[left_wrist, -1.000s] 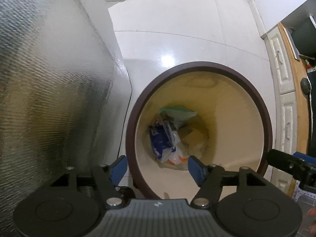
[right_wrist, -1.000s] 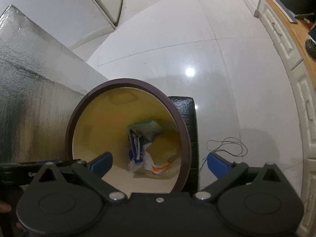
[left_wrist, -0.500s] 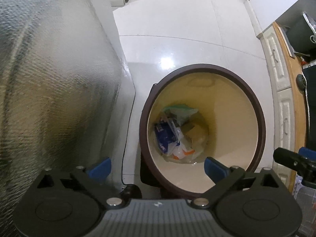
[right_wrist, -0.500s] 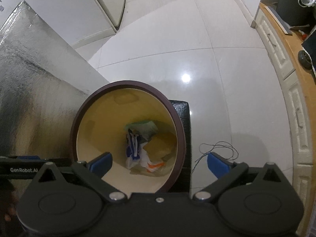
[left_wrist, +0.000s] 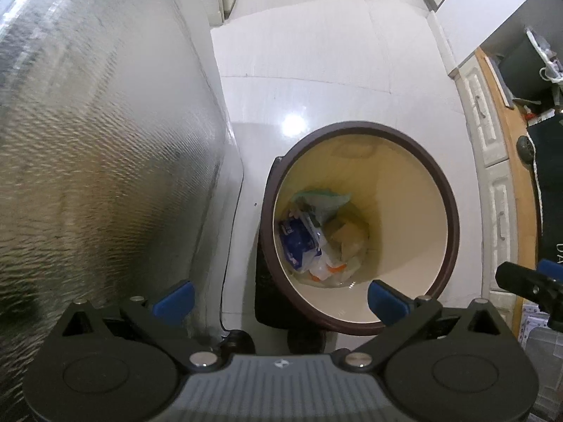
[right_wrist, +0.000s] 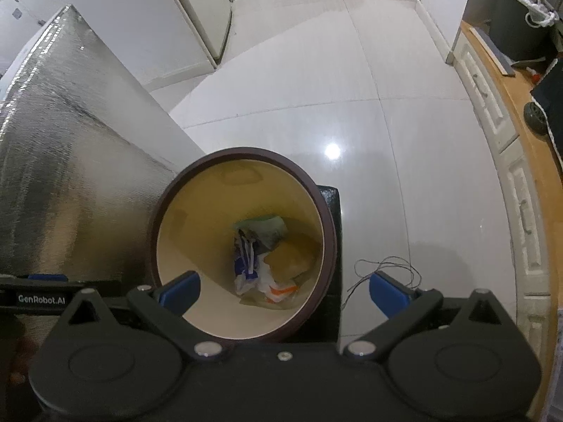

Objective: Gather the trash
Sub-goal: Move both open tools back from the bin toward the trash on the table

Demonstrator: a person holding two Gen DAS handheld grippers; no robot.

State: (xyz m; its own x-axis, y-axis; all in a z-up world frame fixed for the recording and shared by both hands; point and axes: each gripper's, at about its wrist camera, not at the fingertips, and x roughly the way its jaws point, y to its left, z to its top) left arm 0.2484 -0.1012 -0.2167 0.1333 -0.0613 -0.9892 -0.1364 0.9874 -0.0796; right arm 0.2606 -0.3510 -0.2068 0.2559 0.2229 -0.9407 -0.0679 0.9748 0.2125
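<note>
One round bin (left_wrist: 366, 320) with a brown rim and cream interior stands on the white tiled floor (left_wrist: 316, 70), just beside one silver textured panel (left_wrist: 105, 140) and against one black block (right_wrist: 332, 211). Trash (left_wrist: 316, 235) lies at the bottom of the bin: one blue-and-white wrapper, one green bag, one tan cardboard piece and one white scrap with orange print. Two grippers hang above the bin. The left gripper (left_wrist: 279, 299) has its jaws spread wide with nothing between them. The right gripper (right_wrist: 285, 290) likewise stands wide and empty. One thin dark cable (right_wrist: 387, 270) lies on the floor near the block.
</note>
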